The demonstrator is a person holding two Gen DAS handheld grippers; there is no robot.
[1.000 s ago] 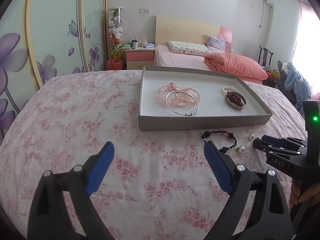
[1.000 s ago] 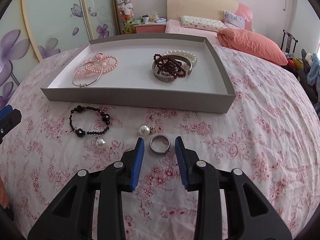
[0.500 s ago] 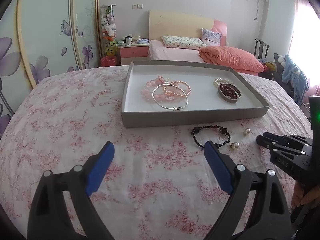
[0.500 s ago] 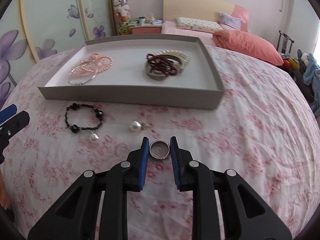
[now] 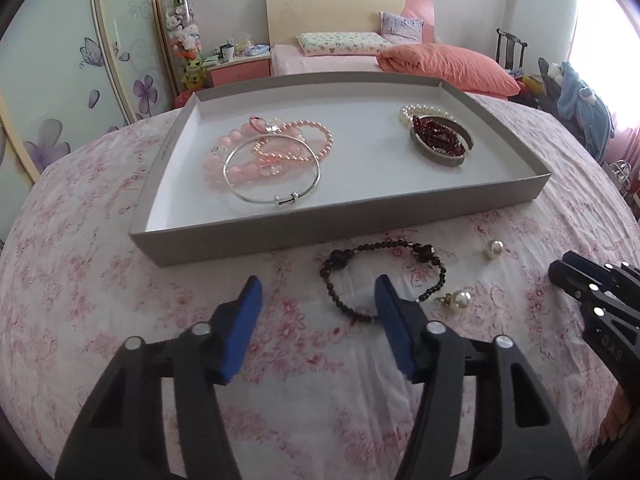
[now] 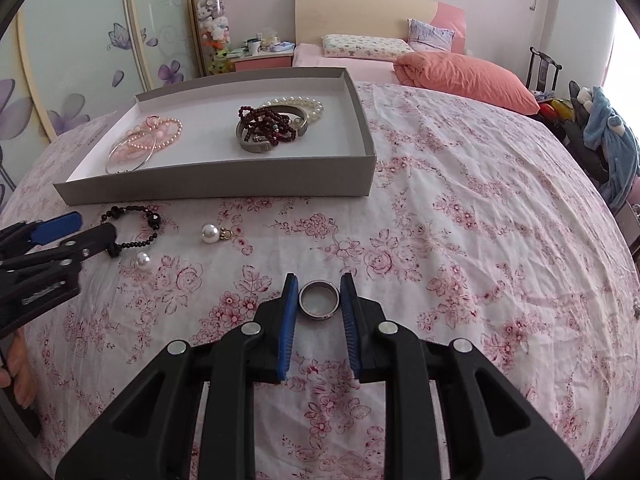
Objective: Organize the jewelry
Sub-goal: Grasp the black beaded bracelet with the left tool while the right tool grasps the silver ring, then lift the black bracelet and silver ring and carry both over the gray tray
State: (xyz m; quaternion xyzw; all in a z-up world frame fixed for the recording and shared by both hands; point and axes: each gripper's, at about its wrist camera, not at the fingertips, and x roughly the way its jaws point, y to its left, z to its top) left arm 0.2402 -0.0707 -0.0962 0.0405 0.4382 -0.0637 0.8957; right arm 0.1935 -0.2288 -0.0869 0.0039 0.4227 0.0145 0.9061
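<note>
A grey tray [image 5: 344, 222] [image 6: 216, 186] on the floral bedspread holds pink bead bracelets [image 5: 276, 148], a silver bangle [image 5: 272, 178], a dark red bead string in a metal cuff [image 5: 440, 142] and a white pearl bracelet [image 6: 296, 102]. In front of it lie a black bead bracelet [image 5: 384, 276] [image 6: 136, 226] and two pearl earrings [image 5: 460, 300] [image 5: 494, 248]. My left gripper [image 5: 318, 300] is open, its right finger at the black bracelet's near edge. My right gripper [image 6: 319, 300] is shut on a silver ring [image 6: 319, 300], held just above the bedspread.
The right gripper's body [image 5: 596, 300] shows at the right of the left wrist view. A bed with an orange pillow [image 6: 468, 76], a pink nightstand [image 6: 262, 60] and a sliding wardrobe [image 5: 80, 60] stand behind. Clothes on a chair [image 6: 608, 148] are at the right.
My left gripper moved forward and right to the black bracelet and narrowed its opening. My right gripper closed on the silver ring and moved right with it, away from the pearls.
</note>
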